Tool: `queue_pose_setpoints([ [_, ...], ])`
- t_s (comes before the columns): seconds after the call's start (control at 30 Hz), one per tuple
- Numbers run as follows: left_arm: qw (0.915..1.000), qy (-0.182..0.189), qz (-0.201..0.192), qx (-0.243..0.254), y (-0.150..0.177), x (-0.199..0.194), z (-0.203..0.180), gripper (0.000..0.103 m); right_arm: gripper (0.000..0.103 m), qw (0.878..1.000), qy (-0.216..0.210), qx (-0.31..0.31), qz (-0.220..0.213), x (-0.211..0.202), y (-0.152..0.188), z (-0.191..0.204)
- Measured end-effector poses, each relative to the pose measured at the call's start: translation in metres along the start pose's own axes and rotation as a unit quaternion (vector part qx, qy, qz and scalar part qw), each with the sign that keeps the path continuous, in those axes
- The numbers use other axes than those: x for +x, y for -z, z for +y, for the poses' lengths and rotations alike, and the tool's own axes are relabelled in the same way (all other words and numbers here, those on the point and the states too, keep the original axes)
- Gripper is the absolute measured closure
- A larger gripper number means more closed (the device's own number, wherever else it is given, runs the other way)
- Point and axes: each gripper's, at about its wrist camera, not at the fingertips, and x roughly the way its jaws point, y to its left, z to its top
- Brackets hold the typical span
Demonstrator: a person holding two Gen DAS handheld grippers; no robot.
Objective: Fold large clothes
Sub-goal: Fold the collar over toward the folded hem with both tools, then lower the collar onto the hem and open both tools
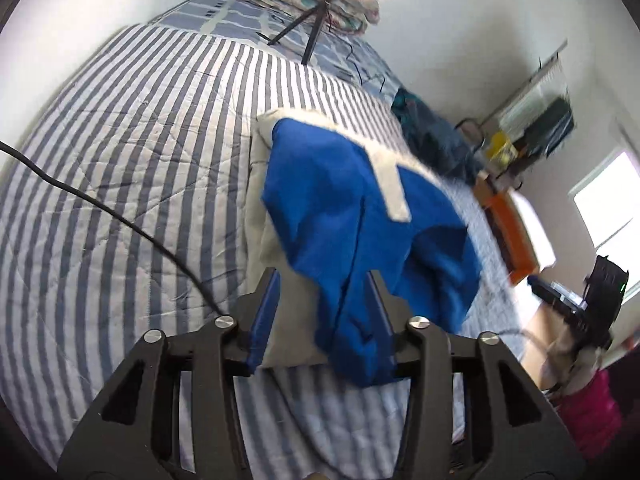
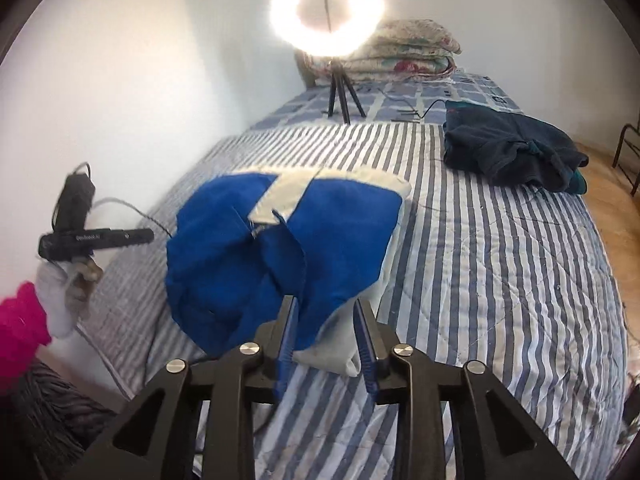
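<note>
A blue and cream garment [image 1: 344, 208] lies bunched in a partly folded heap on the striped bed [image 1: 120, 160]. My left gripper [image 1: 322, 312] is open at its near edge. A blue flap hangs loosely between the jaws and drapes over the right finger [image 1: 380, 320]. In the right wrist view the same garment [image 2: 248, 264] sits just ahead of my right gripper [image 2: 326, 332]. That gripper is open too, with cream fabric lying in the gap and blue cloth against the left finger [image 2: 288, 336]. The left gripper [image 2: 96, 238] shows at the left, held by a hand in a pink sleeve.
A dark navy garment [image 2: 508, 152] is piled near the bed's right edge. A ring light on a tripod [image 2: 340, 92] and folded quilts [image 2: 408, 52] stand at the head of the bed. A black cable [image 1: 100, 208] crosses the striped cover. Wooden floor [image 2: 612, 208] lies to the right.
</note>
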Motion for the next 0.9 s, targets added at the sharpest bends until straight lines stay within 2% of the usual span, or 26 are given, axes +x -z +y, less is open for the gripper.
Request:
queue_pose_setpoints([
  [0.1, 0.9991, 0.014, 0.005, -0.04, -0.012, 0.007, 0.009, 0.058, 0.049, 0.999, -0.016, 0.03, 0.0, 0.007, -0.005, -0.011],
  [0.27, 0.9935, 0.023, 0.003, -0.112, -0.031, 0.023, 0.033, 0.058, 0.049, 0.993, -0.052, 0.104, 0.038, 0.05, -0.007, -0.035],
  [0.4, 0.9875, 0.032, 0.012, -0.154, -0.04, 0.039, 0.05, 0.058, 0.058, 0.983, -0.082, 0.148, 0.07, 0.084, -0.004, -0.047],
  [0.53, 0.9837, 0.042, 0.023, -0.173, -0.048, 0.054, 0.057, 0.058, 0.067, 0.978, -0.094, 0.161, 0.093, 0.108, -0.001, -0.046],
  [0.6, 0.9797, 0.056, 0.02, -0.191, -0.05, 0.06, 0.061, 0.058, 0.078, 0.976, -0.1, 0.167, 0.099, 0.116, 0.001, -0.045],
  [0.63, 0.9791, 0.058, 0.021, -0.194, -0.05, 0.063, 0.062, 0.063, 0.082, 0.974, -0.107, 0.172, 0.1, 0.119, 0.002, -0.046],
  [0.67, 0.9805, 0.05, 0.022, -0.189, -0.051, 0.066, 0.06, 0.089, 0.09, 0.973, -0.112, 0.177, 0.101, 0.122, 0.002, -0.046],
  [0.7, 0.9833, 0.036, 0.026, -0.176, -0.051, 0.068, 0.056, 0.096, 0.099, 0.972, -0.116, 0.179, 0.101, 0.124, 0.002, -0.045],
  [0.77, 0.9867, 0.027, 0.025, -0.159, -0.05, 0.068, 0.048, 0.101, 0.103, 0.974, -0.115, 0.171, 0.099, 0.123, 0.001, -0.043],
  [0.83, 0.9893, 0.021, 0.022, -0.143, -0.047, 0.063, 0.038, 0.103, 0.103, 0.976, -0.112, 0.159, 0.095, 0.116, -0.002, -0.04],
  [0.9, 0.9905, 0.018, 0.023, -0.135, -0.038, 0.055, 0.032, 0.103, 0.103, 0.974, -0.121, 0.167, 0.092, 0.108, -0.002, -0.042],
])
